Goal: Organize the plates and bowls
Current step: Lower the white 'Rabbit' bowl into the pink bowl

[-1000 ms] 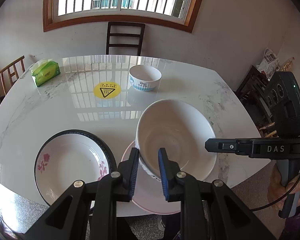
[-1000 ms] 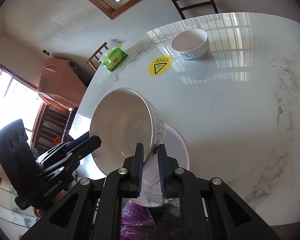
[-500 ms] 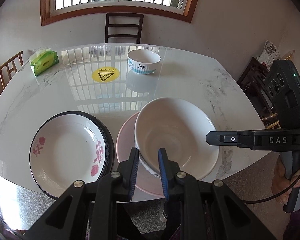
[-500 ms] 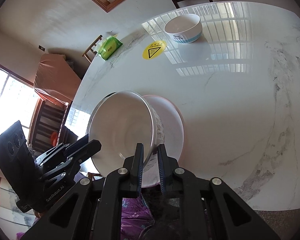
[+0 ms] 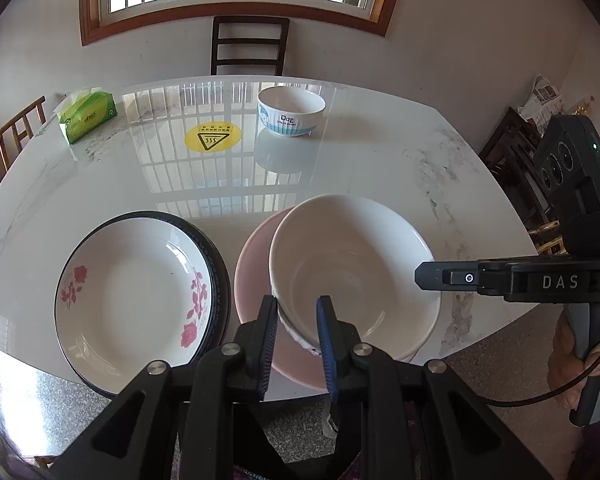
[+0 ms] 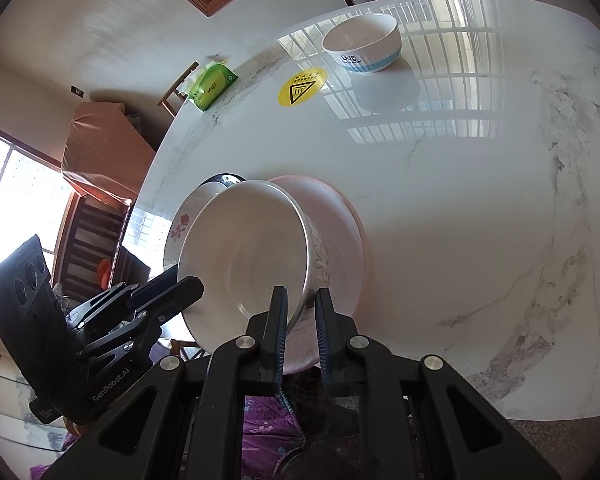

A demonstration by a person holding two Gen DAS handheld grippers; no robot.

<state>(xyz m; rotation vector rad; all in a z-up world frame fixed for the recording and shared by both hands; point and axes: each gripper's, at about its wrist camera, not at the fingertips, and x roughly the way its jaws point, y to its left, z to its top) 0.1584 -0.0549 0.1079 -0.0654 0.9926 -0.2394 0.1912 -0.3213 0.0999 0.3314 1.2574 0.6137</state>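
Both claws grip the big bowl (image 5: pixel 352 268) by its rim, left claw (image 5: pixel 297 320) at 6 o'clock, right claw (image 6: pixel 301 322) at 3, holding it tilted above the pink plate (image 5: pixel 256 264) near the surface (image 5: pixel 360 160) edge. The step looks like relocating this bowl; next, probably carry it toward the small bowl (image 5: pixel 291 111) at 12, level and unrushed.

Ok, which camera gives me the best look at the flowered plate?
The left wrist view: the flowered plate lies almost whole beside the pink plate, flowers and dark rim clear. In the right wrist view the large white bowl hides most of it, leaving only a sliver of it.
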